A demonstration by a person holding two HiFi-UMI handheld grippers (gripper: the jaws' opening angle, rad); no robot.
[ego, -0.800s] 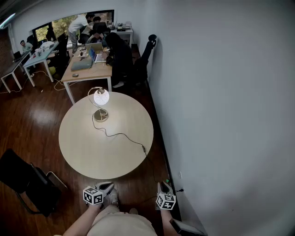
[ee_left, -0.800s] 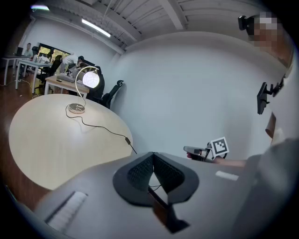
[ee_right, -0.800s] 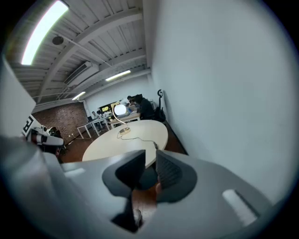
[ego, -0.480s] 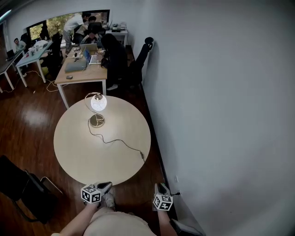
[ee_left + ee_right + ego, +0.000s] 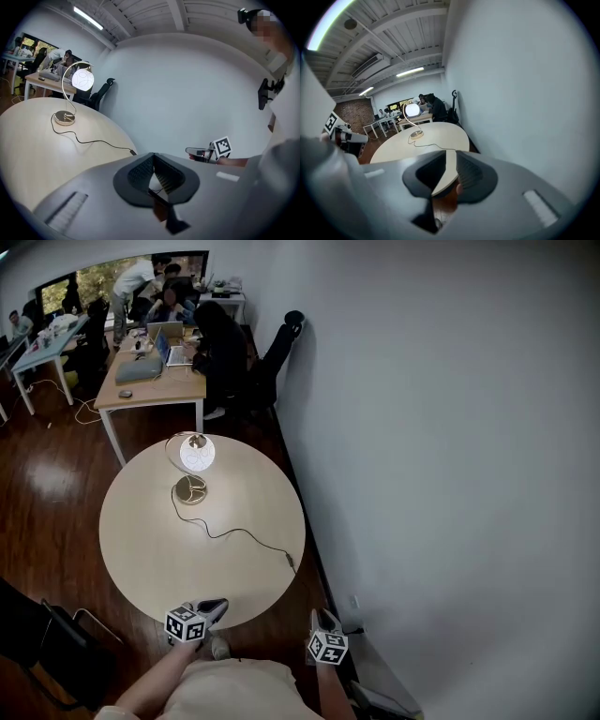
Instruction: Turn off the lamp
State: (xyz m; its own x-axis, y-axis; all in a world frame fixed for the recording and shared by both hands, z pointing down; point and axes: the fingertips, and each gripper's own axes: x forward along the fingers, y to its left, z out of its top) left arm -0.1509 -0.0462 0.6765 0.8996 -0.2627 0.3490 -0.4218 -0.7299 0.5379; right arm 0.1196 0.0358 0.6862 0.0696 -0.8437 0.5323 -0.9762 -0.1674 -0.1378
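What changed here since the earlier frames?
The person has stepped closer to the round table; the left gripper now reaches over its near edge, while the right gripper is still off it. Nothing was grasped. The lamp stays lit; its cord lies unmoved.

A round pale bench (image 5: 234, 568) stands on a dark wooden floor (image 5: 47, 484), close to the white wall (image 5: 450, 427) on the right; farther off, a person in black (image 5: 220, 348) is at a wooden bench (image 5: 150, 390) carrying laptops (image 5: 173, 348), a black office chair (image 5: 277, 348) just right of them
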